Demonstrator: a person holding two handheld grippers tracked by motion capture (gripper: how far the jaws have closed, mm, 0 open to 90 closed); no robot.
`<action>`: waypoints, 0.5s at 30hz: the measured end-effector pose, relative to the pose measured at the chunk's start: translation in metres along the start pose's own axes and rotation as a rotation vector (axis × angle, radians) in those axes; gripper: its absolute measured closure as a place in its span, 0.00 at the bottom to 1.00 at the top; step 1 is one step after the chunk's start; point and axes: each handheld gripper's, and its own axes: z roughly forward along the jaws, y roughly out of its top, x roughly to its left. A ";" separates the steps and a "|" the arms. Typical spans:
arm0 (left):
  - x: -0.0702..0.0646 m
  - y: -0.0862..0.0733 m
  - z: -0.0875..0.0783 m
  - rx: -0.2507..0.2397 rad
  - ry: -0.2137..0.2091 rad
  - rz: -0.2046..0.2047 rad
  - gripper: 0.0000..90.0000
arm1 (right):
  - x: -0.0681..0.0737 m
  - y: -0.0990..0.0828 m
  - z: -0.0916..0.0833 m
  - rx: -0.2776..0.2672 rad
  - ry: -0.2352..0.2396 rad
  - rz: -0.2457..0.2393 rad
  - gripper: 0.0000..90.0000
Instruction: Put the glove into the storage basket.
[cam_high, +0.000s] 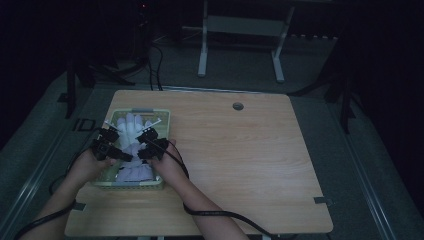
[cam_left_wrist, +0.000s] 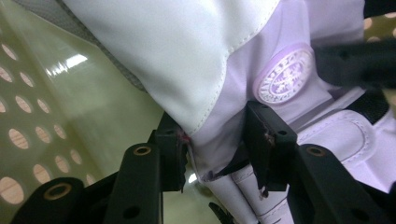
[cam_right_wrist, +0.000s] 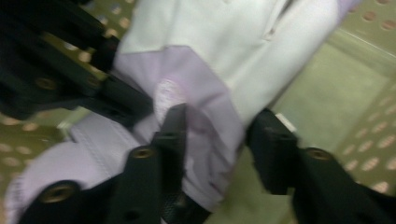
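Glove (cam_left_wrist: 196, 60): cut off by frame top and right in left gripper view; round emblem (cam_left_wrist: 285, 77) lettering too small to read. Right gripper view was motion-blurred. Basket (cam_high: 161, 116): floor largely hidden beneath glove and hands.

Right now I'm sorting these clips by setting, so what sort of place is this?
Likely a dim lab or recording room: a bare wooden table, cables on grey floor, a metal desk frame behind.

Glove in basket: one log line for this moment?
glove: in basket | left gripper: jaws open, glove edge between | right gripper: jaws open astride glove
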 end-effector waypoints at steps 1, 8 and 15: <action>0.000 0.000 0.000 0.000 0.002 0.001 0.65 | 0.001 0.000 0.000 0.000 -0.005 -0.012 0.59; -0.008 0.002 0.003 0.004 0.089 0.028 0.56 | -0.001 -0.001 -0.011 -0.056 -0.038 -0.039 0.55; -0.012 0.001 0.001 -0.049 0.112 0.029 0.46 | -0.016 0.001 -0.028 -0.105 -0.003 -0.039 0.47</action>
